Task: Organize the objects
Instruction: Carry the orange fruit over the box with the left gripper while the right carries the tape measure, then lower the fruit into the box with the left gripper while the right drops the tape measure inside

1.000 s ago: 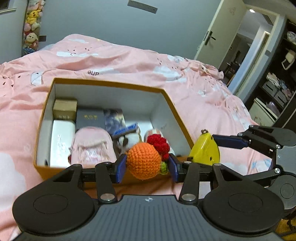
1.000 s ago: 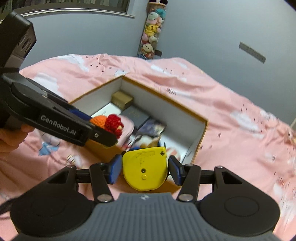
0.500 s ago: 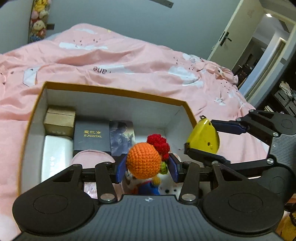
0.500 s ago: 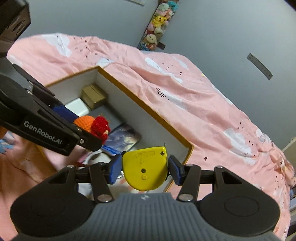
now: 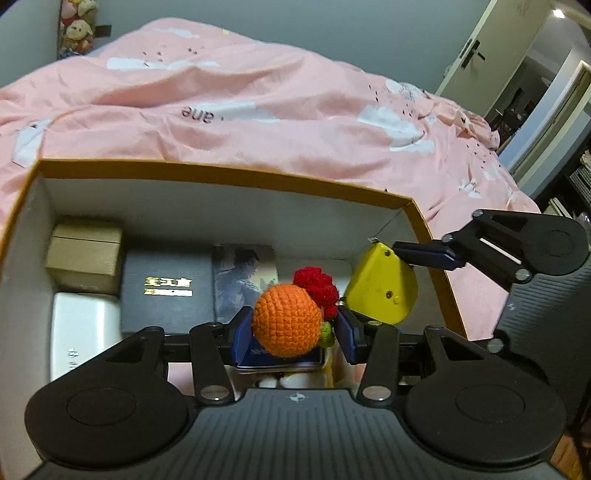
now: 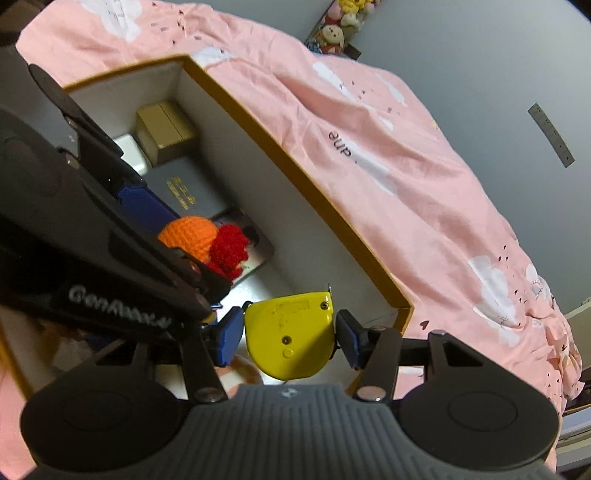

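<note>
My left gripper (image 5: 291,332) is shut on an orange crocheted ball (image 5: 286,323) with a red knitted tuft (image 5: 316,286); it hangs over the inside of the open orange-rimmed box (image 5: 221,173). In the right wrist view the same crocheted ball (image 6: 190,232) shows beside the left gripper's arm. My right gripper (image 6: 290,338) is shut on a yellow tape measure (image 6: 291,341), held above the box's near right corner. From the left wrist view the tape measure (image 5: 380,288) sits just right of the ball, pinched by blue pads (image 5: 424,254).
Inside the box lie a tan carton (image 5: 85,260), a white case (image 5: 83,332), a dark booklet (image 5: 168,291) and a photo card (image 5: 245,273). The box rests on a pink quilt (image 5: 258,103). Plush toys (image 6: 340,26) hang on the wall; a door (image 5: 476,51) stands right.
Both grippers have moved forward and down from before the box's front wall to over its inside, each keeping its object. The right gripper has rolled, so the box looks tilted.
</note>
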`<state>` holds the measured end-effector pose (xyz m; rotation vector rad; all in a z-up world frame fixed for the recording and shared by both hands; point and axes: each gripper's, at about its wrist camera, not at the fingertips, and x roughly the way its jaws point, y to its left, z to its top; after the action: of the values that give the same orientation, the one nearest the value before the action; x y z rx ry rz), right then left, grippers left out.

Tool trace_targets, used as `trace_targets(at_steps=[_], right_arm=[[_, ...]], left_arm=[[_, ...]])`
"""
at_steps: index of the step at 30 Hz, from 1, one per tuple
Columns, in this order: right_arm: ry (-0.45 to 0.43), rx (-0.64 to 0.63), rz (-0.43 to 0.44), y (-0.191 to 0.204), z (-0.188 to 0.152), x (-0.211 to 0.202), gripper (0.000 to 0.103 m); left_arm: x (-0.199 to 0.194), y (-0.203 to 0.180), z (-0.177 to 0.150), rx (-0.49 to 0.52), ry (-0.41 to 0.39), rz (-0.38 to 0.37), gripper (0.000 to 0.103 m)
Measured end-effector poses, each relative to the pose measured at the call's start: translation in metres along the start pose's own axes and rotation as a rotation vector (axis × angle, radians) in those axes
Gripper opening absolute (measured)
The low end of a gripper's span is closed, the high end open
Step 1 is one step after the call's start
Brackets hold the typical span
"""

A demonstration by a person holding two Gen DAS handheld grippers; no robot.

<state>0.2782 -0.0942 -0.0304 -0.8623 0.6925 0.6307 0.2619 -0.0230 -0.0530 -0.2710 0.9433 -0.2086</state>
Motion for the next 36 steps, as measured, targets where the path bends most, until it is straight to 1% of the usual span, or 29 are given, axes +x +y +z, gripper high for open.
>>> trace_targets(at_steps=[6, 9, 11, 12, 17, 22, 23, 25, 27, 28, 30, 32, 34, 36], right_arm=[[0.061, 0.007, 0.007, -0.003, -0.005, 0.023, 0.056], [0.073, 0.026, 0.011, -0.005, -0.008, 0.029, 0.056], [0.072, 0.021, 0.014, -0.004, -0.01, 0.03, 0.056], [0.072, 0.014, 0.012, -0.003, -0.011, 0.03, 0.054], [0.058, -0.002, -0.011, -0.003, -0.013, 0.025, 0.055], [0.049, 0.014, -0.014, -0.008, -0.016, 0.014, 0.055], [0.046, 0.016, -0.015, -0.008, -0.017, 0.012, 0.055], [0.042, 0.023, -0.014, -0.008, -0.019, 0.008, 0.055], [0.038, 0.028, -0.012, -0.007, -0.021, 0.004, 0.056], [0.037, 0.029, -0.013, -0.006, -0.022, 0.002, 0.056], [0.032, 0.033, -0.019, -0.005, -0.024, -0.001, 0.056], [0.03, 0.038, -0.022, -0.004, -0.025, -0.004, 0.058], [0.028, 0.045, -0.019, -0.004, -0.026, -0.008, 0.059], [0.024, 0.052, -0.012, -0.003, -0.028, -0.013, 0.061]], left_arm=[[0.019, -0.001, 0.005, -0.004, 0.046, 0.017, 0.054], [0.027, -0.002, 0.007, -0.006, 0.056, 0.024, 0.054], [0.031, -0.004, 0.008, -0.007, 0.061, 0.025, 0.053], [0.033, -0.005, 0.009, -0.004, 0.062, 0.026, 0.053], [0.04, -0.008, 0.009, 0.003, 0.066, 0.039, 0.053], [0.043, -0.011, 0.01, 0.01, 0.064, 0.042, 0.054], [0.044, -0.012, 0.01, 0.012, 0.059, 0.047, 0.054], [0.044, -0.013, 0.008, 0.02, 0.043, 0.054, 0.057], [0.042, -0.015, 0.007, 0.031, 0.023, 0.064, 0.067], [0.04, -0.016, 0.006, 0.035, 0.01, 0.068, 0.069], [0.036, -0.017, 0.005, 0.043, -0.023, 0.074, 0.077], [0.031, -0.018, 0.005, 0.048, -0.059, 0.078, 0.081], [0.026, -0.019, 0.004, 0.049, -0.093, 0.089, 0.082], [0.019, -0.022, 0.003, 0.054, -0.134, 0.124, 0.083]])
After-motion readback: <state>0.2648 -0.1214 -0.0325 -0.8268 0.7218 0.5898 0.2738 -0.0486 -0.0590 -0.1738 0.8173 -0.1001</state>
